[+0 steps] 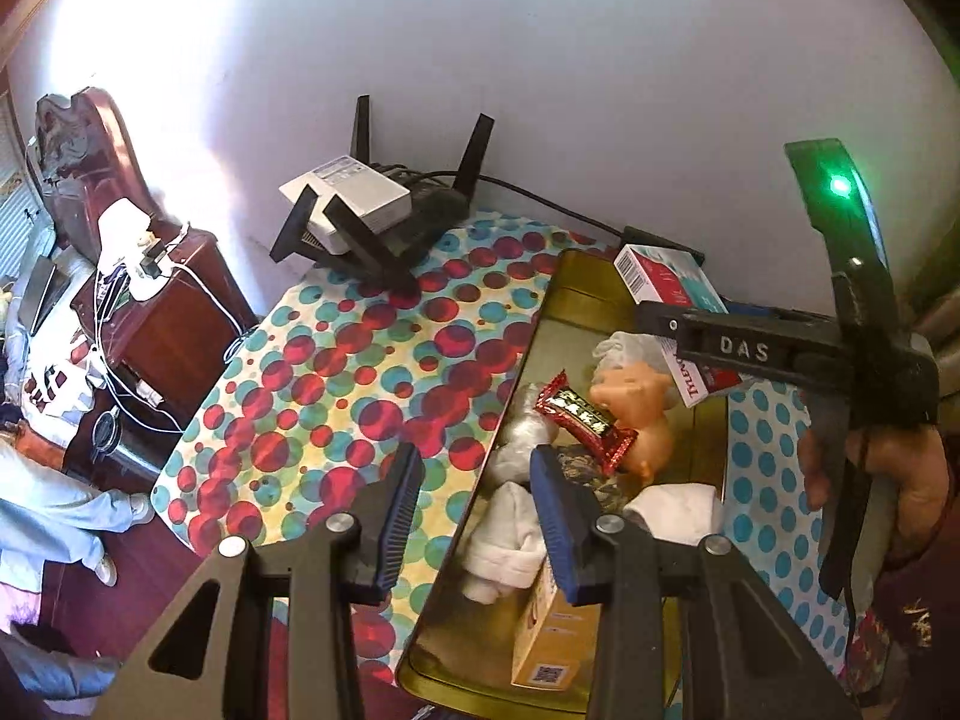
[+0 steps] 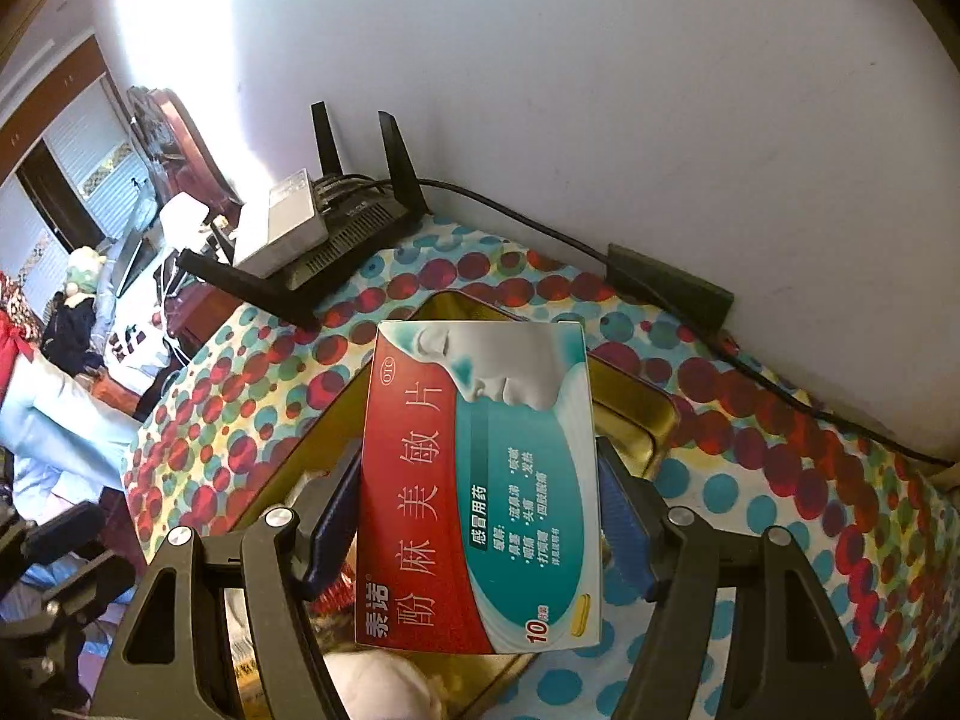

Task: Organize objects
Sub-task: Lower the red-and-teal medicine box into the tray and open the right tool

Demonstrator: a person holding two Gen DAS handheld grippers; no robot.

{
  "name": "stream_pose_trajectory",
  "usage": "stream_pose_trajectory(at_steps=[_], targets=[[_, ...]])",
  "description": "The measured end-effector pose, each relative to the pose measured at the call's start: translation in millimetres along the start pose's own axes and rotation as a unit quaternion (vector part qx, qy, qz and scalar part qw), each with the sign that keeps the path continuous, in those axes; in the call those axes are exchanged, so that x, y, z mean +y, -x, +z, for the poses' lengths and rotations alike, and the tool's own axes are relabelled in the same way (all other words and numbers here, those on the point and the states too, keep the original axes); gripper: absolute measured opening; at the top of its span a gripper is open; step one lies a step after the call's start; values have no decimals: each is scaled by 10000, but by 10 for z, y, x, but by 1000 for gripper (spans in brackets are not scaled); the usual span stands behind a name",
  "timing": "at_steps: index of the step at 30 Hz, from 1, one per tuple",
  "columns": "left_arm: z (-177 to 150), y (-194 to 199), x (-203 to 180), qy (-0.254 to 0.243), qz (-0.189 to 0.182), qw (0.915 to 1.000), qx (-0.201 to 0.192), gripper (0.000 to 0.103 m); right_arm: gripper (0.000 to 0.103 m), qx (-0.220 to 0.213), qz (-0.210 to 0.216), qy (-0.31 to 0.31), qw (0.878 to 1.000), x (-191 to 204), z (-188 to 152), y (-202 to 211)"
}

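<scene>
Red-teal medicine box (image 2: 480, 480) pinched in right gripper (image 2: 480, 516) | left gripper (image 1: 474, 516) spread, empty, over gold tray (image 1: 576, 282)

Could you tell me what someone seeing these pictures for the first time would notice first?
Most striking is the red and teal medicine box, clamped in the right tongs above the gold tin tray. The tray already holds a red snack wrapper, an orange toy pig and white cloths, with the empty left tongs over it. Under everything lies a loud polka-dot cloth, with a black router by the wall.
</scene>
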State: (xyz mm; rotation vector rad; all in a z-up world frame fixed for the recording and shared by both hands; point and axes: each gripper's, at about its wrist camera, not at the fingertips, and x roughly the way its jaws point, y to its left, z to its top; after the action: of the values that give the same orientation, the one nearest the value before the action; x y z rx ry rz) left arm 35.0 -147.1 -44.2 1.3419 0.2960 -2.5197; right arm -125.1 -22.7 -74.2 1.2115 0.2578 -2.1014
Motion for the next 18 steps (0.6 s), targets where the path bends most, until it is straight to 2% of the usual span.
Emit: stream_pose_trajectory(at_steps=[8,18], targets=[[-1,-22,67,130,-6,9999,72,39,69,361,15,-193,9992,-26,138,-200],[60,0,46,119,67,9999,65,40,69,489,-139,-129,9986,-16,197,-291]])
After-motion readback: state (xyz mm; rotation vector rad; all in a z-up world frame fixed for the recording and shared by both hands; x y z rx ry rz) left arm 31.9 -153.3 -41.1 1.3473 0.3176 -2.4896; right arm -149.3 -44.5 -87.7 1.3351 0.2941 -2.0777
